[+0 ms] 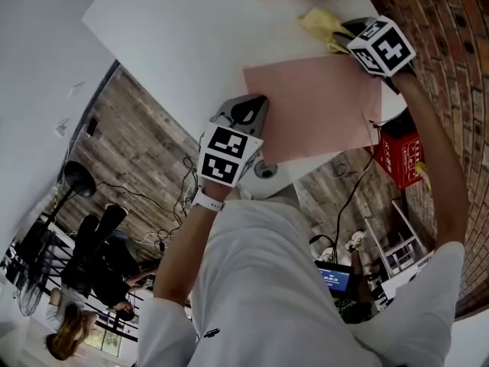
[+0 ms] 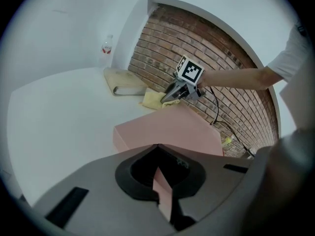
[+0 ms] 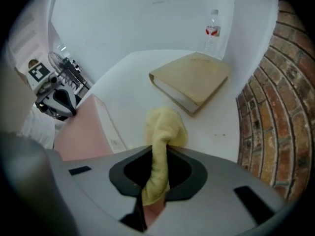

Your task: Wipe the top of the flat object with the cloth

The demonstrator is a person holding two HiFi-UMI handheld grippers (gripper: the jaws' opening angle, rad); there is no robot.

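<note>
The left tool (image 1: 248, 112) is closed on the near edge of the flat pink object (image 1: 313, 109). In the left gripper view a thin pink edge runs up between its jaws, and the rest of the object spreads out ahead of the tool across the white counter (image 1: 176, 29).

The right tool (image 1: 348, 37) sits at the far end of that object, well ahead of the left tool and to its right. Its jaws are clamped on the yellow cloth (image 1: 325, 25). In the right gripper view a twisted strand of the cloth passes between the jaws and swells into a bunch just ahead of the tool. That bunch rests on the counter, close against the pink object's far edge. Whether it touches the object's top cannot be told.

Seen from the right tool, the pink object lies to its left. The left tool is at the object's other end, with its marker cube facing up.

Ahead of the right tool and past the cloth, a tan book (image 3: 194, 77) lies flat on the counter. Further ahead, a water bottle (image 3: 212, 31) stands upright near the white wall. A brick wall (image 1: 451, 52) runs along the right tool's right side.
</note>
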